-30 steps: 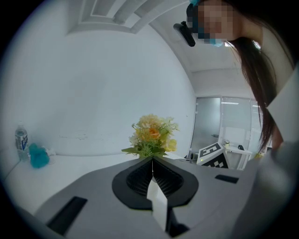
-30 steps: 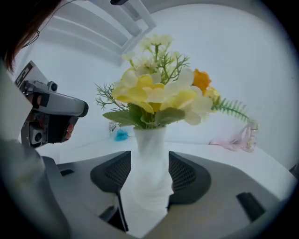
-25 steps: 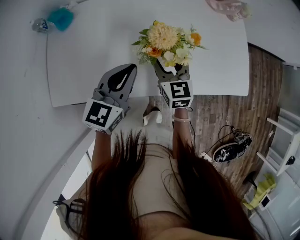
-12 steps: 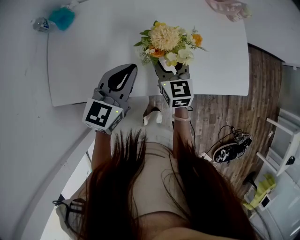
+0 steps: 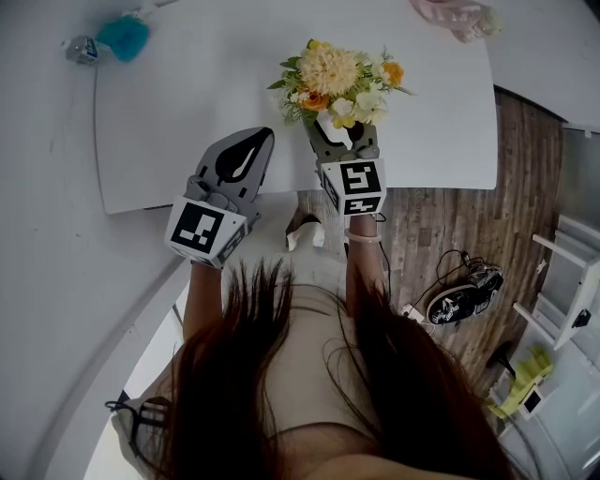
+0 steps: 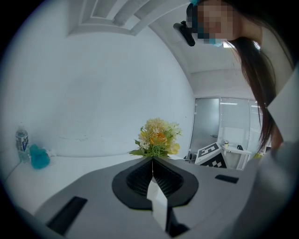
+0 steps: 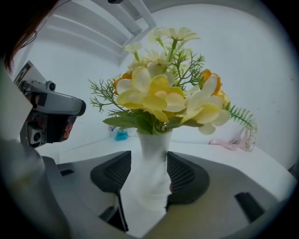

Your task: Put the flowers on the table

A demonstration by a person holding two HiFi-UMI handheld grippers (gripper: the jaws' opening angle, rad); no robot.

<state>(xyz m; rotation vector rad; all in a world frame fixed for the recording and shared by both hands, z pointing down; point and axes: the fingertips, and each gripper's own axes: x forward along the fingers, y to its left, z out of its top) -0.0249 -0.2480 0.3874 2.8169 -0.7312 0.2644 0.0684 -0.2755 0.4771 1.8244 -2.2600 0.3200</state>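
Note:
A white vase (image 7: pixel 152 168) of yellow, cream and orange flowers (image 5: pixel 339 82) stands upright between the jaws of my right gripper (image 5: pixel 341 133), which is shut on the vase over the near edge of the white table (image 5: pixel 187 112). In the right gripper view both pads press the vase's sides and the blooms (image 7: pixel 161 95) fill the upper middle. My left gripper (image 5: pixel 246 148) is to the left of the bouquet, shut with nothing in it. In the left gripper view the flowers (image 6: pixel 157 138) show beyond its closed tips (image 6: pixel 152 158).
A water bottle (image 5: pixel 81 49) and a teal object (image 5: pixel 123 36) lie at the table's far left. A pink thing (image 5: pixel 457 17) sits at the far right corner. Wooden floor (image 5: pixel 450 234) with shoes (image 5: pixel 463 296) and a white shelf (image 5: pixel 572 281) lies to the right.
The right gripper has carried the vase slightly farther over the table. The left gripper has stayed where it was.

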